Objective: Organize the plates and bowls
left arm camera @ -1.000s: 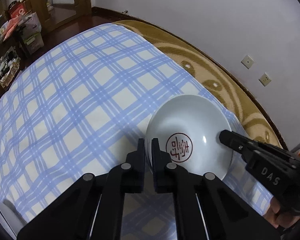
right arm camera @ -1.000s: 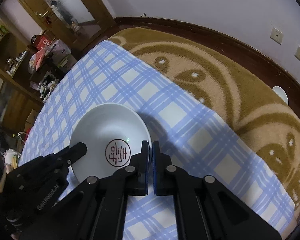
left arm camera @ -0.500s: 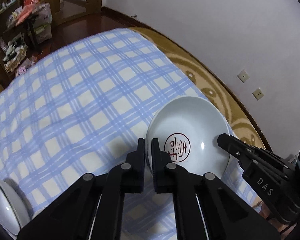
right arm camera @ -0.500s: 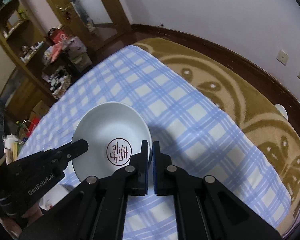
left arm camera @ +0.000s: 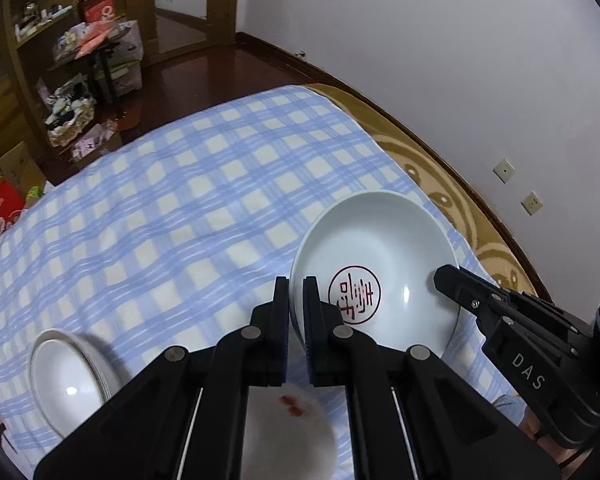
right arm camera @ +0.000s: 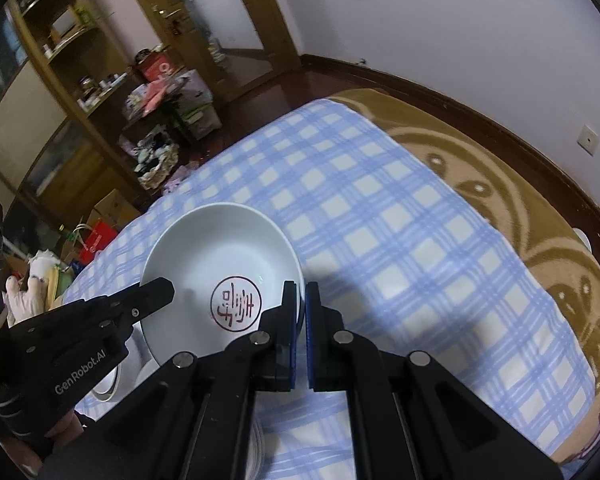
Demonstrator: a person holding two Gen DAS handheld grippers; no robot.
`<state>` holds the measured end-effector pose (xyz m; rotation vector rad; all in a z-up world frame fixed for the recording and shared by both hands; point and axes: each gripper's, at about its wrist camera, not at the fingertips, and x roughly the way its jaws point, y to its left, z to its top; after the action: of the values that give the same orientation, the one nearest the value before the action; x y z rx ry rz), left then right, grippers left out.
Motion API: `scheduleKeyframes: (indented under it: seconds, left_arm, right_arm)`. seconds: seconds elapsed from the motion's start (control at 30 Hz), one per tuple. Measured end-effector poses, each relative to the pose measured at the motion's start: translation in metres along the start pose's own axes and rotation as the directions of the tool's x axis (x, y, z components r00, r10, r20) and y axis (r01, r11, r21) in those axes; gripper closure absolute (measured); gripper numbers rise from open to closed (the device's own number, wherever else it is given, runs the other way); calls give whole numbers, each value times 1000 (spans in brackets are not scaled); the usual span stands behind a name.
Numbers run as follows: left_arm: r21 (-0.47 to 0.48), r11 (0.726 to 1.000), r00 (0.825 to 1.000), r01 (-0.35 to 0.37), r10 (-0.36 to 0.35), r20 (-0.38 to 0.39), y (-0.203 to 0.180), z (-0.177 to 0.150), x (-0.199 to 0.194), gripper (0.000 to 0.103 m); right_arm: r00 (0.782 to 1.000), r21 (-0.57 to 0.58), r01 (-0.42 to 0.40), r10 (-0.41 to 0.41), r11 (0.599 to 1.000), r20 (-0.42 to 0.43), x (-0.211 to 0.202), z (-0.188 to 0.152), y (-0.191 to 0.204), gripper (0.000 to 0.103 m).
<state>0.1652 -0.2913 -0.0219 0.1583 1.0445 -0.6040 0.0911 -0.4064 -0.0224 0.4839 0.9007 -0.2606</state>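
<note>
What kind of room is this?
Probably a lived-in home room, maybe a bedroom: a checked sheet over a patterned blanket, a cluttered wooden shelf, wall sockets. Both grippers pinch a plate.

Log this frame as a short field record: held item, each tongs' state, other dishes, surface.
held item: white round ceramic plate with red seal mark, lifted above the cloth
left tongs: shut on plate's near-left rim
right tongs: shut on plate's opposite rim
other dishes: stack of white ceramic bowls on the cloth, lower left; white dish with red marks under the left tongs, partly hidden
surface: blue-and-white checked cloth
</note>
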Motion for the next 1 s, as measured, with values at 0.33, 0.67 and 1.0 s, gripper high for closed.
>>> scheduleKeyframes:
  seconds: [0.33, 0.67, 1.0]
  left_arm:
    - [-35, 996, 996, -88, 88, 1, 70, -25, -37, 96]
    - [-114, 987, 993, -116, 117, 7, 135, -52, -63, 96]
    - [-190, 973, 991, -127, 133, 21, 190, -70, -89, 96]
  right_arm:
    - [999, -117, -32, 31, 993, -13, 10, -24, 84, 98]
    - [997, -209, -76, 75, 975, -12, 12, -35, 150, 98]
    - [987, -256, -162, 153, 953, -54, 29, -51, 199, 98]
